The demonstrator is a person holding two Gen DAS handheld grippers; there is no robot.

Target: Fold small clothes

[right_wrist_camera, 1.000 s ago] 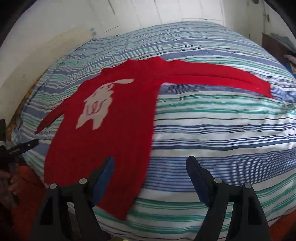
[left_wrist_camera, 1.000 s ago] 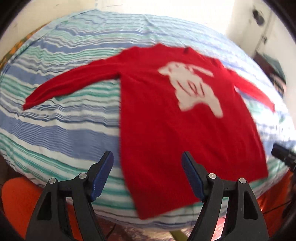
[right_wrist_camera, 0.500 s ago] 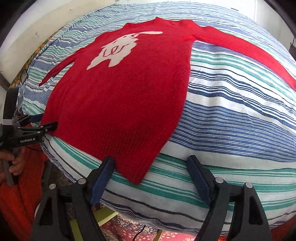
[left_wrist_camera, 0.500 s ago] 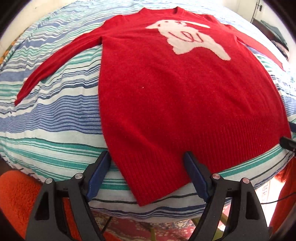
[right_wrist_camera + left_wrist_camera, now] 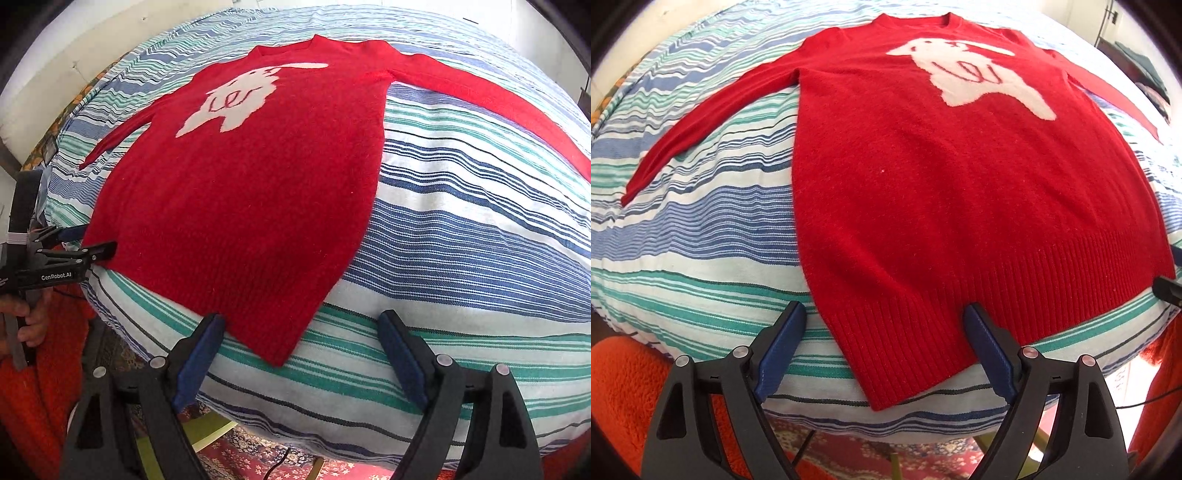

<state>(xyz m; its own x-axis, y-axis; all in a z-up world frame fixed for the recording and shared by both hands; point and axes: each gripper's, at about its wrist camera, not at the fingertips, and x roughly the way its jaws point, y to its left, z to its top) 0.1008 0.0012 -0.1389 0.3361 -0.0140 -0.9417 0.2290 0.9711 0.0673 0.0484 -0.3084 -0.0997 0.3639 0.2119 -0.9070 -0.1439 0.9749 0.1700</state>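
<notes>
A red long-sleeved sweater [image 5: 923, 184] with a white animal motif lies flat, front up, sleeves spread, on a striped surface [image 5: 701, 229]. It also shows in the right wrist view [image 5: 251, 192]. My left gripper [image 5: 884, 321] is open, its jaws either side of the sweater's lower left hem corner, just above it. My right gripper [image 5: 301, 325] is open, its jaws astride the lower right hem corner. The left gripper [image 5: 83, 242] also shows at the left edge of the right wrist view, at the hem.
The striped blue, green and white cover [image 5: 461, 240] drops off at its front edge. Below it are an orange fleece [image 5: 624, 391], a patterned red rug [image 5: 266, 454] and a yellow-green frame [image 5: 207, 430]. A pale wall [image 5: 55, 66] stands behind.
Both grippers have moved down and forward toward the sweater's hem. Each one now straddles a lower hem corner. Both stayed open.
</notes>
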